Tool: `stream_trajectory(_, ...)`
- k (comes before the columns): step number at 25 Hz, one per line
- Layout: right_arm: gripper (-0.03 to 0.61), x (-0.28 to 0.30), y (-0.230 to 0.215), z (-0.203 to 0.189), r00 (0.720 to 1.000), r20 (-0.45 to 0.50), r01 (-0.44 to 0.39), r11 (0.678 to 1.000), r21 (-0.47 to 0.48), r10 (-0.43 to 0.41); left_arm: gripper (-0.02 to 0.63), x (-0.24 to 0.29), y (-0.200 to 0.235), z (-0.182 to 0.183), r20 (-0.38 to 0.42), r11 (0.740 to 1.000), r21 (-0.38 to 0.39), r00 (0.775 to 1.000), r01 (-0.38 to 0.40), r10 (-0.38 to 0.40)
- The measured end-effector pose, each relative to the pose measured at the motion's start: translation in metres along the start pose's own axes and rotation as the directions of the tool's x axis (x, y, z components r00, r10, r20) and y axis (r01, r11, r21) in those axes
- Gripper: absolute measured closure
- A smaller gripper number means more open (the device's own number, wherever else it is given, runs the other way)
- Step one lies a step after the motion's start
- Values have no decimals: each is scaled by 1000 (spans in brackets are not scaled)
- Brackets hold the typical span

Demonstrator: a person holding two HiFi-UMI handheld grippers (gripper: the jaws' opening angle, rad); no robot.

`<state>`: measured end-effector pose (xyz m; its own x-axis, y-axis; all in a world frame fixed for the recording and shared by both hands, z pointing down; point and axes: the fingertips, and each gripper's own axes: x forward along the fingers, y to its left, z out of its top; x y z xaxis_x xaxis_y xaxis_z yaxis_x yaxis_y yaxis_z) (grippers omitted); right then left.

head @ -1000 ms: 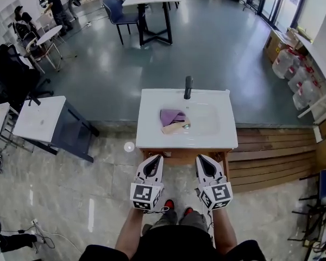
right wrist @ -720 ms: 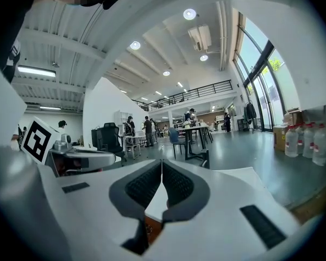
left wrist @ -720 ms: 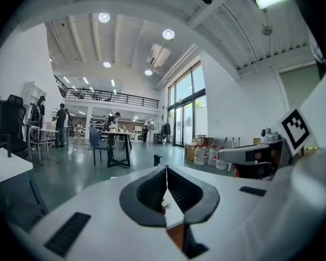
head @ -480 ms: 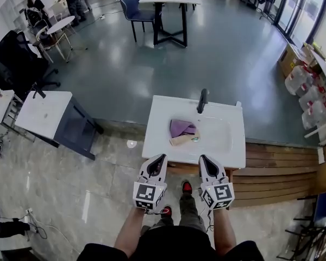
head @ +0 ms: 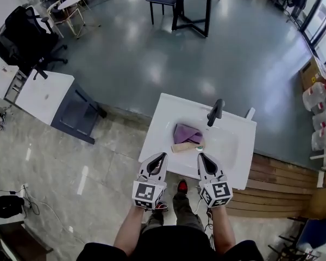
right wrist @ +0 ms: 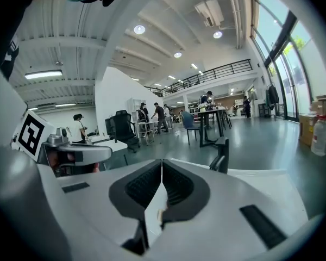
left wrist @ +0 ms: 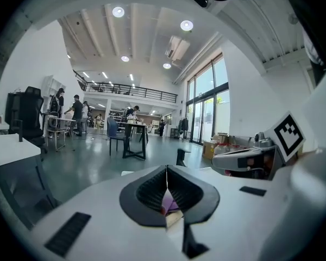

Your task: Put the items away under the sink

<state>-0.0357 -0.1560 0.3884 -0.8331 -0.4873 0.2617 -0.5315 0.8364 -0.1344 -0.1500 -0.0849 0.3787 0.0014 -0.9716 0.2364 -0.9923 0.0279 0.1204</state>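
Left gripper (head: 163,156) and right gripper (head: 200,156) brought forward to the near edge of the white rectangular sink (head: 158,125), both jaws pressed together, empty, purple cloth (head: 186,132) in the basin.

A crumpled purple cloth (head: 186,133) lies in the white sink (head: 157,130), touching a tan object (head: 185,147).

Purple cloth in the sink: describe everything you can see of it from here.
The purple cloth looks like soft fabric, loosely folded and rumpled. It lies flat in the white sink basin, toward the basin's left end in the head view, left of the black faucet. A tan item lies along its near edge and seems to touch it. Nothing else is on it.
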Motion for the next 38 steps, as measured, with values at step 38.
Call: stream_trajectory(38, 368, 185, -89, -212, 860, -494, -186, 980, -76, 125, 604, 75, 49, -106, -234, 969, -93, 951, -227, 200)
